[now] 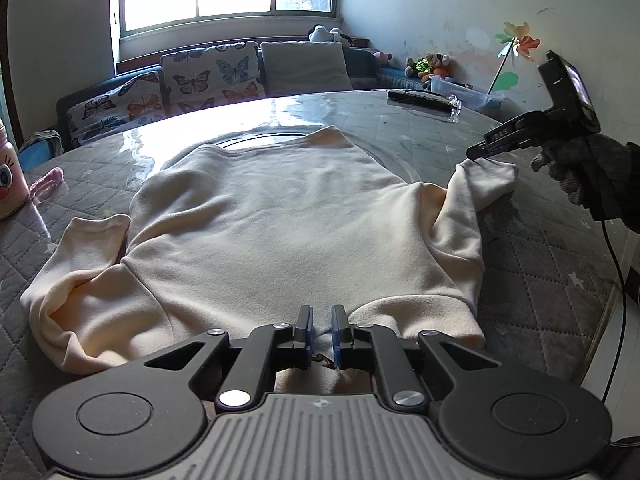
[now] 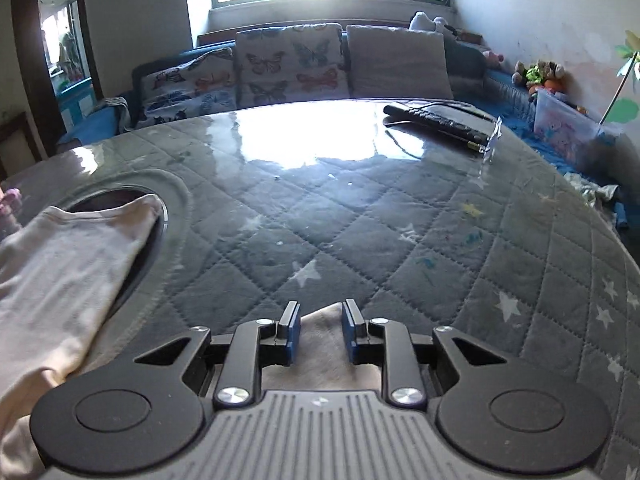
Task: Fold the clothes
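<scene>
A cream long-sleeved sweater (image 1: pixel 272 224) lies spread flat on the round quilted table (image 1: pixel 540 280), collar edge nearest me. My left gripper (image 1: pixel 322 328) sits at the near edge with its jaws nearly closed on the collar fabric. My right gripper (image 2: pixel 320 330) is over the cuff of the right sleeve (image 2: pixel 320 320), with fabric between its fingers and gaps on both sides. In the left wrist view the right gripper (image 1: pixel 478 152) sits at the end of that sleeve (image 1: pixel 484 180). Part of the sweater body (image 2: pixel 60 280) shows at the left of the right wrist view.
A black remote (image 2: pixel 436 122) and cable lie at the table's far right. A pink bottle (image 1: pixel 10 176) stands at the left edge. A sofa with butterfly cushions (image 1: pixel 208 76) is behind the table. A clear box (image 2: pixel 568 128) and toys are at the right wall.
</scene>
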`<state>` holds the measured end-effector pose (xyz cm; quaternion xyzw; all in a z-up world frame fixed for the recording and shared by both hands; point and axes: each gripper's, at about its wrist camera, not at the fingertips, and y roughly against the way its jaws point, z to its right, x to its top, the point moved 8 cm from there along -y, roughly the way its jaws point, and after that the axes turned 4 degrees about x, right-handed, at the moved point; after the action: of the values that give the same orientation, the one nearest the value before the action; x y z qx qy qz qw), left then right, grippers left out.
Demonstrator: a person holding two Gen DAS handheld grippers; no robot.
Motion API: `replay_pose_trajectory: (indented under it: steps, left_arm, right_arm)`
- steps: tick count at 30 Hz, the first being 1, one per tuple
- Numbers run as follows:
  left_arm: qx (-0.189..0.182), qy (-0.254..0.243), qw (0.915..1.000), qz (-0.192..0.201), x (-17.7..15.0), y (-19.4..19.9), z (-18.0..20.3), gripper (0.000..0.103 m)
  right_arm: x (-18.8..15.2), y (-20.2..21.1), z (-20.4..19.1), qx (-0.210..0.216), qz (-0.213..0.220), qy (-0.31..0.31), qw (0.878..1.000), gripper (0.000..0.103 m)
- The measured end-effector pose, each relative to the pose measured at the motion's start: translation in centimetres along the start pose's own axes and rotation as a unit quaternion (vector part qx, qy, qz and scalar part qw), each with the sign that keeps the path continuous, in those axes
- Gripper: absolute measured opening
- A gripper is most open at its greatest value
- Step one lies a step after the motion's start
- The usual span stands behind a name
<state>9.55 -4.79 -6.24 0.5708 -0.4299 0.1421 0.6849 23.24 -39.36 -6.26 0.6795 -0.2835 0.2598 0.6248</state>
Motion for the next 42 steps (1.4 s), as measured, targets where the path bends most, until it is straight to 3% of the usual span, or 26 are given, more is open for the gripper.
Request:
replay_pose_trajectory:
  steps: [2, 7, 15, 17, 19, 20, 26, 29, 30, 31, 35, 42]
  left_arm:
    - [0.000, 0.000, 1.0000, 0.000, 0.0, 0.0, 0.0, 0.011]
    - [0.001, 0.002, 1.0000, 0.001, -0.1, 0.0, 0.0, 0.012]
    - [0.001, 0.007, 1.0000, 0.002, -0.1, 0.0, 0.0, 0.012]
    - [0.001, 0.008, 1.0000, 0.002, -0.1, 0.0, 0.0, 0.013]
    - [0.001, 0.009, 1.0000, 0.003, -0.1, 0.0, 0.0, 0.013]
    - [0.001, 0.008, 1.0000, 0.003, -0.1, 0.1, 0.0, 0.013]
    - [0.000, 0.008, 1.0000, 0.003, -0.1, 0.1, 0.0, 0.015]
    - [0.000, 0.009, 1.0000, 0.003, -0.2, 0.1, 0.0, 0.015]
    - [0.000, 0.009, 0.9999, 0.004, -0.2, 0.1, 0.0, 0.015]
    - [0.000, 0.010, 0.9999, 0.004, -0.2, 0.1, 0.0, 0.015]
    - [-0.001, 0.009, 1.0000, 0.004, -0.2, 0.1, 0.0, 0.015]
    - [-0.003, 0.011, 0.9999, 0.005, -0.2, 0.1, -0.1, 0.015]
  right_arm:
    - [0.0, -0.2, 0.1, -0.004, -0.001, 0.004, 1.000, 0.023]
    - [0.3, 0.2, -0.2, -0.006, 0.005, 0.018, 1.000, 0.001]
    - [2.0, 2.5, -0.9, 0.013, 0.039, 0.022, 0.999, 0.000]
    - [1.8, 2.4, -1.0, 0.022, 0.023, 0.022, 0.999, 0.006]
    - [1.3, 2.1, -1.0, 0.007, 0.013, 0.038, 0.999, 0.028]
    - [1.1, 1.9, -0.9, -0.001, 0.012, 0.043, 0.999, 0.032]
    - [0.1, 0.3, -0.4, -0.006, -0.005, 0.040, 0.999, 0.032]
    - [0.0, -0.2, -0.6, 0.000, -0.006, 0.046, 0.999, 0.023]
    - [0.1, -0.2, -0.8, 0.002, -0.005, 0.048, 0.999, 0.011]
    - [0.2, -0.2, -0.9, 0.003, -0.002, 0.049, 0.999, 0.006]
    - [1.6, 1.0, -1.6, 0.004, 0.039, 0.063, 0.997, 0.005]
    - [4.2, 8.3, -0.4, 0.052, 0.180, 0.041, 0.981, 0.005]
